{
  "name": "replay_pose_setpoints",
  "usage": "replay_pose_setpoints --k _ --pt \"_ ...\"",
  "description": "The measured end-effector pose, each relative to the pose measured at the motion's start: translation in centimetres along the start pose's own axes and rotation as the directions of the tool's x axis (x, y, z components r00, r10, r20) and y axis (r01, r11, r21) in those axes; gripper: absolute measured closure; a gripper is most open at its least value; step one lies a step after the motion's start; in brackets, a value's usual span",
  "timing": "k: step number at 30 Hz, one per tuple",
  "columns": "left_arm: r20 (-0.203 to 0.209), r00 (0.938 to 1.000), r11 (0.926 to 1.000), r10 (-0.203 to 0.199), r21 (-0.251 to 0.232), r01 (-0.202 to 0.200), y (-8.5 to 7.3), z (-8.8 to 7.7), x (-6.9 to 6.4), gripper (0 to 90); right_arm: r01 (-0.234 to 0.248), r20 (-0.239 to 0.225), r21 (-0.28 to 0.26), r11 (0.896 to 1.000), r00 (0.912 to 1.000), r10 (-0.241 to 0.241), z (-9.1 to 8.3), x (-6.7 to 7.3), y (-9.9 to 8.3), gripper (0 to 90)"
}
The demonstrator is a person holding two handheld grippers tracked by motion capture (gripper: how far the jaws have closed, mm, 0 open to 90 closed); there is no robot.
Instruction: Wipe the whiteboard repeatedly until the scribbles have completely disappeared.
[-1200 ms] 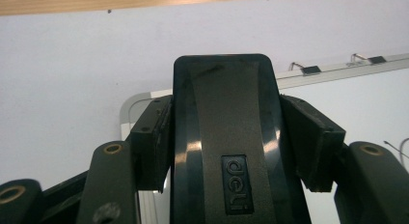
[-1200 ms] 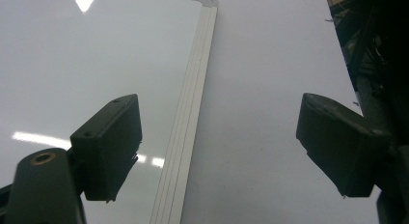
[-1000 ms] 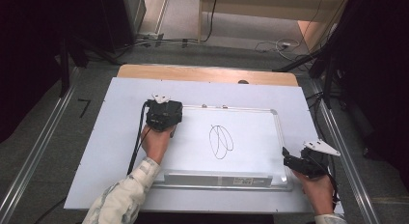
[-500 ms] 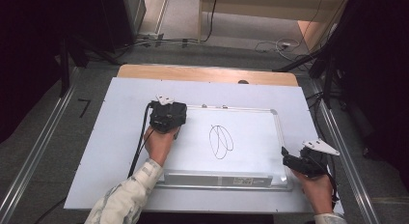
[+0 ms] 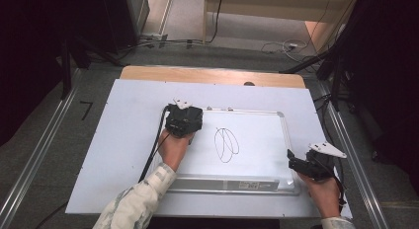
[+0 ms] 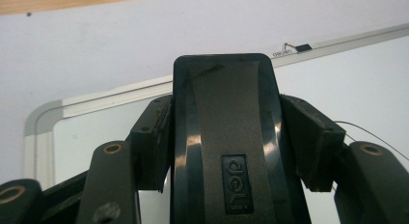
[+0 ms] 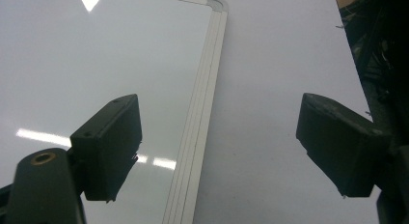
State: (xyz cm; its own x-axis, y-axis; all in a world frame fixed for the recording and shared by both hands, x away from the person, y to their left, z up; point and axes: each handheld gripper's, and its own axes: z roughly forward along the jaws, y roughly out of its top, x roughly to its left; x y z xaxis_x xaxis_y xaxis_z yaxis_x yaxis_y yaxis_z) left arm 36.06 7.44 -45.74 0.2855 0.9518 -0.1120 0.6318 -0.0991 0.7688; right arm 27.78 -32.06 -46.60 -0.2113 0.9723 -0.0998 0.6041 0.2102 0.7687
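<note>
The left gripper (image 5: 183, 121) sits over the whiteboard (image 5: 257, 140) near its ten o'clock corner, clenched on a black whiteboard eraser (image 6: 225, 137); in the left gripper view both pads press against the eraser's sides, and the eraser's moulded "deli" mark faces the camera. A black scribble of overlapping loops (image 5: 226, 145) lies at the middle of the whiteboard, at about three o'clock from the left gripper and apart from it. The whiteboard lies flat on a pale grey surface (image 5: 123, 140). The right gripper (image 5: 296, 162) rests at the whiteboard's four o'clock corner with its jaws released and wide apart; in the right gripper view they straddle the board's aluminium frame (image 7: 202, 113) with nothing between them.
</note>
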Motion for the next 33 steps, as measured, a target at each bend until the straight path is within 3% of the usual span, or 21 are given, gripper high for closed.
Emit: replay_pose_setpoints --k 3,21,33 --pt "0.011 0.9999 0.9999 -0.006 0.015 0.006 -0.1 0.3 -0.5 40.9 0.001 0.000 -0.003 1.000 1.0000 -0.001 0.0 0.0 0.0 14.9" --pt "0.047 0.9969 0.9968 0.064 0.045 -0.066 -0.7 2.1 -3.6 41.0 0.003 0.001 0.001 1.000 1.0000 -0.003 0.0 0.0 0.0 14.9" --pt "0.045 0.9944 0.9902 0.095 0.098 -0.099 -1.4 3.5 -4.5 41.1 0.004 -0.001 0.001 1.000 1.0000 -0.004 0.0 0.0 -0.1 14.9"
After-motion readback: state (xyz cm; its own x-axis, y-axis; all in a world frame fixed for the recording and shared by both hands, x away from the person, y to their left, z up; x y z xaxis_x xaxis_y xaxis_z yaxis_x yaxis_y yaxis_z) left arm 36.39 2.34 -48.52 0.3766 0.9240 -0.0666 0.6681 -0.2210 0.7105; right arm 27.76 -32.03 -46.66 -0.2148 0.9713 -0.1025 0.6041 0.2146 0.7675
